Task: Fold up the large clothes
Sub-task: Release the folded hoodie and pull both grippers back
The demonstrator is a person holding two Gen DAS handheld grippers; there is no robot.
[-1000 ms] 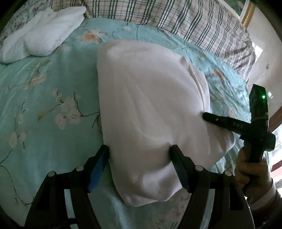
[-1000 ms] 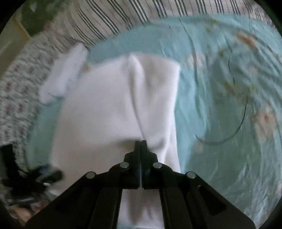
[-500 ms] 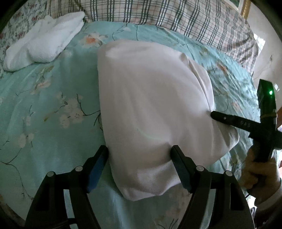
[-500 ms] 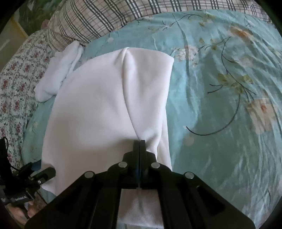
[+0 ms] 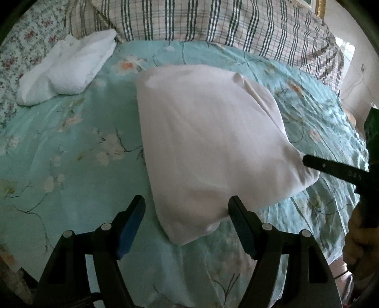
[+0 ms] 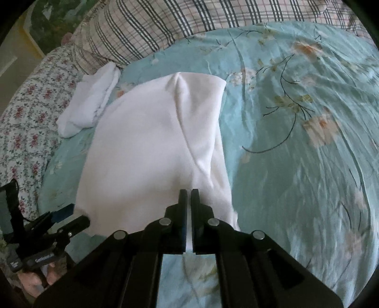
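On teal floral bedspread (image 5: 71,165): white garment (image 5: 208,147) lies folded into compact bundle mid-bed. Left gripper (image 5: 187,220) spread wide, straddling near corner, no pinch. Right gripper (image 6: 188,196) nearly closed, sliver of white cloth between jaws at garment's near edge. Step looks like final fold or tidy. Next: let go, pull clear without dragging. Second folded white item (image 5: 68,68) near plaid pillows (image 5: 225,21).

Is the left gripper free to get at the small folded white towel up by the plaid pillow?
Probably yes. The left gripper stands open, its fingers straddling the near corner of the white garment without pinching it, and only bare bedspread lies between it and the folded towel.
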